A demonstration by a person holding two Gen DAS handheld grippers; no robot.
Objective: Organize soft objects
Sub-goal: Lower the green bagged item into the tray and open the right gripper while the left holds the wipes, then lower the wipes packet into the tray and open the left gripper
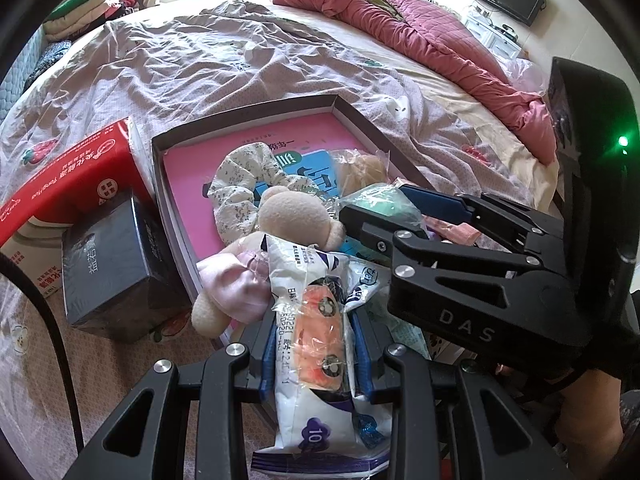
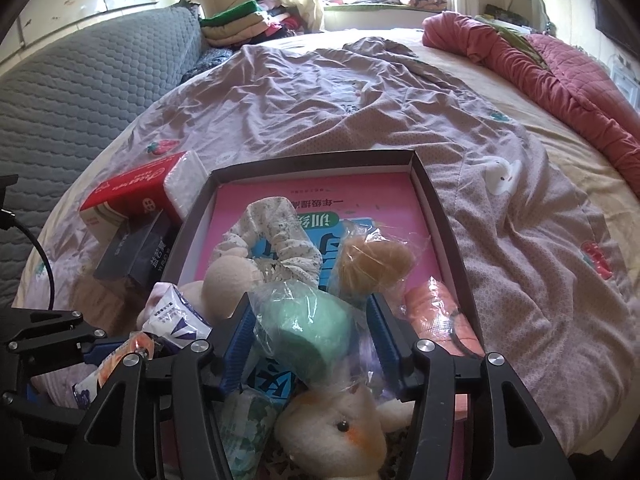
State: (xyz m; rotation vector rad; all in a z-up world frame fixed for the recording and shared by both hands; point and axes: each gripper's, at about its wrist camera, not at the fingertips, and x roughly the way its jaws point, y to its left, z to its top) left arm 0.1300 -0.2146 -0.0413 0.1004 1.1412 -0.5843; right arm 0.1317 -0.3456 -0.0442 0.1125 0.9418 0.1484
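A dark-rimmed box tray lies on the bed with a pink book at its bottom. It holds a floral scrunchie, a beige teddy and a wrapped beige sponge. My left gripper is shut on a white plastic packet with an orange item inside, over the tray's near left edge. My right gripper is open around a bagged green sponge in the tray, with a gap on the right side. A white bunny plush lies beneath it.
A red tissue box and a dark box stand left of the tray. A wrapped orange item sits by the tray's right wall. A red quilt runs along the bed's far right, and folded clothes are stacked at the back.
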